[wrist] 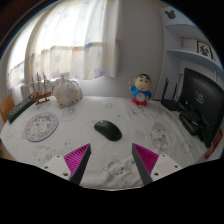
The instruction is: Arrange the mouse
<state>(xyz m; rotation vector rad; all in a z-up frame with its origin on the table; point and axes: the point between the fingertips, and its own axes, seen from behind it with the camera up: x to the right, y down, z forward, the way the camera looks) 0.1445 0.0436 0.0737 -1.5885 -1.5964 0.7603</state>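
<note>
A black computer mouse [107,129] lies on the white patterned tablecloth [90,150], just ahead of my fingers and a little left of the midline. My gripper [113,160] is open and empty, its two magenta pads wide apart above the cloth. The left pad [76,158] and right pad [148,158] flank bare cloth, and the mouse lies beyond them, apart from both.
A cartoon figurine [140,92] stands beyond the mouse. A glass jar [66,92] and a model ship [38,90] stand at the back left. A round plate [41,126] lies left. A black monitor [203,100] stands right. Curtains hang behind.
</note>
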